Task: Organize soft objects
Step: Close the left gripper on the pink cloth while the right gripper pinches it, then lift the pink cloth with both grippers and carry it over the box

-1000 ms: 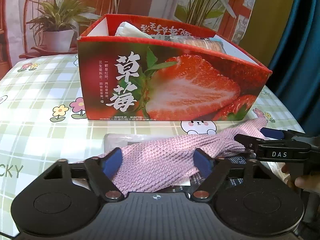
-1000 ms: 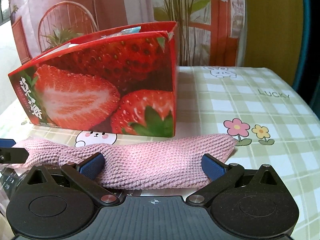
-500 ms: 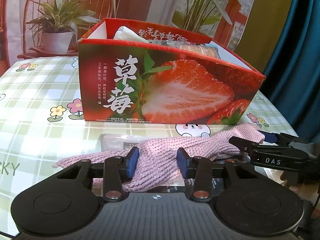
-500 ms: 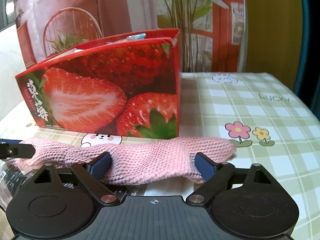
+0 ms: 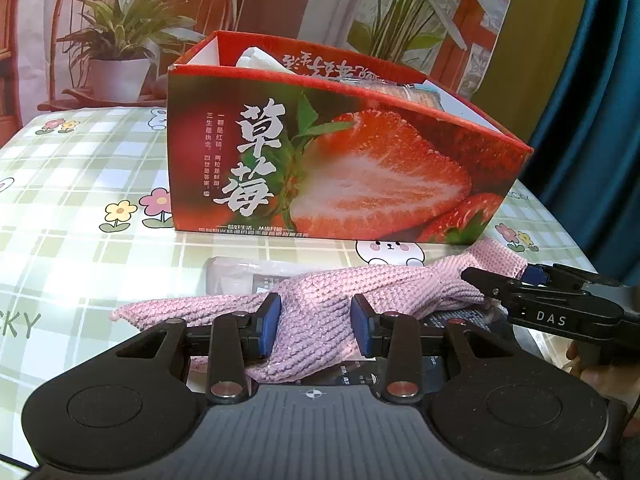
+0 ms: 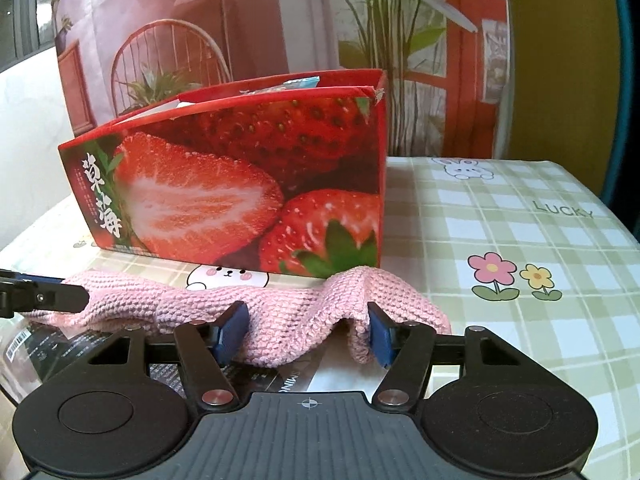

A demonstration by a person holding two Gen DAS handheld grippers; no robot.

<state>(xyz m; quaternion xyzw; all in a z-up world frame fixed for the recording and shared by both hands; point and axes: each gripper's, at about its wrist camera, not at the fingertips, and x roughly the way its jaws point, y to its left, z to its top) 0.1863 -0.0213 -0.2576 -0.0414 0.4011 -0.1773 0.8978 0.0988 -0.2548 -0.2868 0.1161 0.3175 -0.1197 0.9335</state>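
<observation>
A long pink knitted cloth (image 5: 360, 284) lies on the checked tablecloth in front of a red strawberry box (image 5: 360, 168). My left gripper (image 5: 316, 324) is shut on the cloth's left part, blue pads pressing into the knit. My right gripper (image 6: 305, 334) is closing on the cloth's (image 6: 280, 304) right part, which bunches up into a ridge between the pads. In the left wrist view the right gripper (image 5: 508, 278) reaches in from the right at the cloth's far end. The box (image 6: 240, 184) holds white tissue and wrapped packets.
Clear plastic packets (image 5: 236, 276) lie under the cloth, one dark and printed (image 6: 60, 356). The tablecloth (image 6: 520, 240) stretches bare to the right of the box. A blue curtain (image 5: 592, 140) hangs past the right edge. A backdrop with printed plants stands behind.
Both grippers have closed from wide open onto the pink cloth. The cloth has bunched up between each pair of pads. Neither hand has shifted much.
</observation>
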